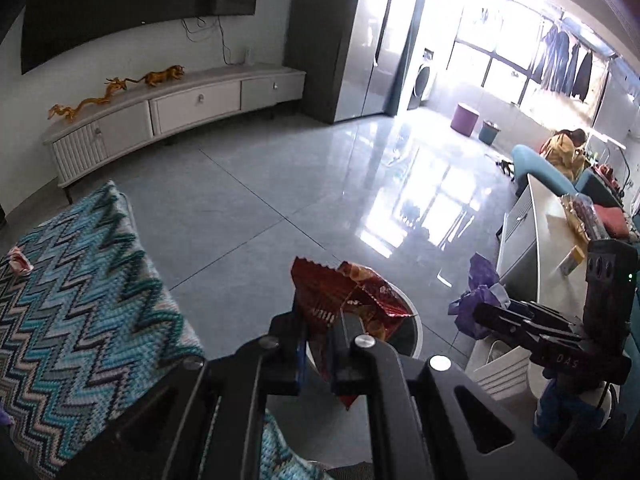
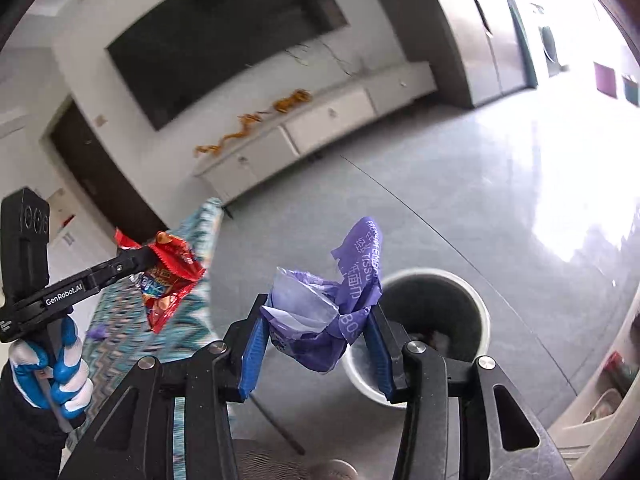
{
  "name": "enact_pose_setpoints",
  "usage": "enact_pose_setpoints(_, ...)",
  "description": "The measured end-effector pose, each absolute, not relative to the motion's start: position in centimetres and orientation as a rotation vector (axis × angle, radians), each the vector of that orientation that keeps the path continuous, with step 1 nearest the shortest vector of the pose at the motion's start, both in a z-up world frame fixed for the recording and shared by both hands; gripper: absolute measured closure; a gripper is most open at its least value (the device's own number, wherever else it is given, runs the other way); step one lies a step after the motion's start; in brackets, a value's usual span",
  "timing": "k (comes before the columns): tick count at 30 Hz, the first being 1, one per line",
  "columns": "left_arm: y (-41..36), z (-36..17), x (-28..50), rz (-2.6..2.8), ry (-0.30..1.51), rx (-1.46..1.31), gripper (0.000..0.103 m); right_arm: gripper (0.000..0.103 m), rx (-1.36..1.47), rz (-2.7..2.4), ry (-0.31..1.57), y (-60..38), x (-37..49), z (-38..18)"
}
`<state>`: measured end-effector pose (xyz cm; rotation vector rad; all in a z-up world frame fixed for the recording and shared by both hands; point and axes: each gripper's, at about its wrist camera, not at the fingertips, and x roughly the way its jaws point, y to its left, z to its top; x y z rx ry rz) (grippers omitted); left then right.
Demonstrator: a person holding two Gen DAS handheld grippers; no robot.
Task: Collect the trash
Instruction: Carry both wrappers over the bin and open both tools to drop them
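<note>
Both tongs loaded, heading for the bin.

Left tongs (image 1: 318, 354) clamped tight on red snack wrapper (image 1: 348, 300); wrapper pinched at its lower end, rest standing up and forward past the tips, long axis roughly along the fingers. Same wrapper visible from right wrist view, hanging off the left tongs' tips, crumpled, partly drooping.

Right tongs (image 2: 316, 344) part-way apart, closed on purple tissue pack wrapper (image 2: 336, 312); blue pads (image 2: 252, 352) pressing both sides of the crumpled plastic, a long flap sticking up and to the right above the tips.

Key relation: white trash bin (image 2: 472, 300) lies just ahead and right of right tongs, below the tips, mouth open upward, dark inside, some trash already at the bottom. Purple wrapper overlaps bin's left rim in view, not yet clearly over the opening. Right tongs nearer the bin, judging from this view.

From left wrist view, bin rim (image 1: 414, 318) directly under and beyond the red wrapper, mostly hidden by it; left tongs well left of right tongs, over edge of zigzag knit blanket (image 1: 92, 288).

Next move likely: shift right tongs a little further right over the mouth, then release; left to follow.

Small crumpled red-white scrap (image 1: 20, 262) left on blanket, far left of left tongs, probably still to collect.
</note>
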<state>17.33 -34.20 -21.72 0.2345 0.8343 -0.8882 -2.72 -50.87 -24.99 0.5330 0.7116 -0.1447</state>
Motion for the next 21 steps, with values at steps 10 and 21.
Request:
enact_pose_setpoints(10,-44.7,-30.1,20.0,-0.919,1.041,0.238,0.094,0.05,0.586,-0.244,0.85,-55.6,0.1,-31.8)
enact_pose_setpoints(21,-44.3,-30.2,21.2,-0.937,1.06,0.177,0.048,0.037,0.614,-0.296,0.87,-56.9,0.4,-33.4)
